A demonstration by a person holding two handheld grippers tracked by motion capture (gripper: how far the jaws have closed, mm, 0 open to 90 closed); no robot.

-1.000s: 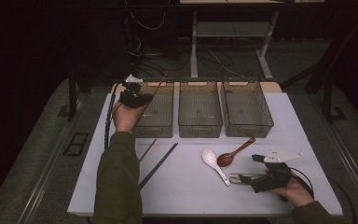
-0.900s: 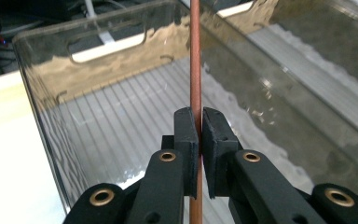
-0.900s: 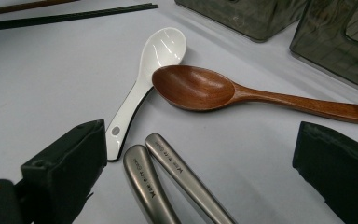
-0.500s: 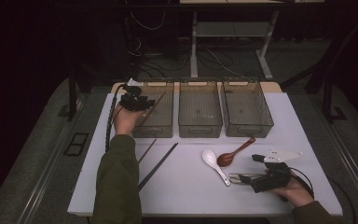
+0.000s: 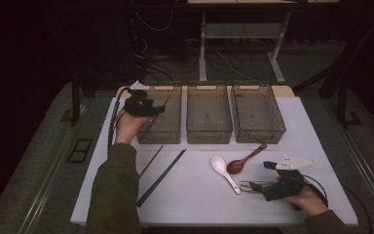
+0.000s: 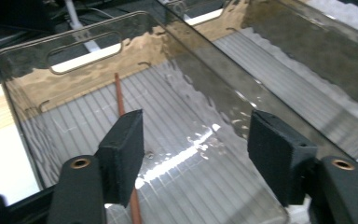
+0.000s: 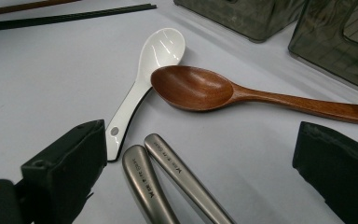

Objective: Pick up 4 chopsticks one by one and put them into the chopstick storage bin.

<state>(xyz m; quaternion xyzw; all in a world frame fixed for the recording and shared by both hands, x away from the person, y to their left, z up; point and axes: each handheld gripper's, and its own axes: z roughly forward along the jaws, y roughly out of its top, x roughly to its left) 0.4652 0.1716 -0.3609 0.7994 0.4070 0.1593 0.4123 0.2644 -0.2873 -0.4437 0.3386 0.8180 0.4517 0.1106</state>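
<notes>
Left gripper view: left gripper (image 6: 196, 154) hangs over the leftmost bin (image 6: 74, 60), jaws just been opening, now released, nothing between the pads; brown chopstick (image 6: 120, 95) lies in the bin at 11 o'clock of the gap. Right gripper (image 7: 200, 182) rests on the table (image 7: 42, 79), jaws spread around two metal handles (image 7: 168, 172), not pressing; spoons at 12 o'clock.

You face a white table (image 5: 311, 122) under dim light, grey floor (image 5: 39, 161) on both sides, a white-legged desk frame (image 5: 238, 34) behind it, loose cables (image 5: 175, 63) on the floor, dark surroundings beyond.
</notes>
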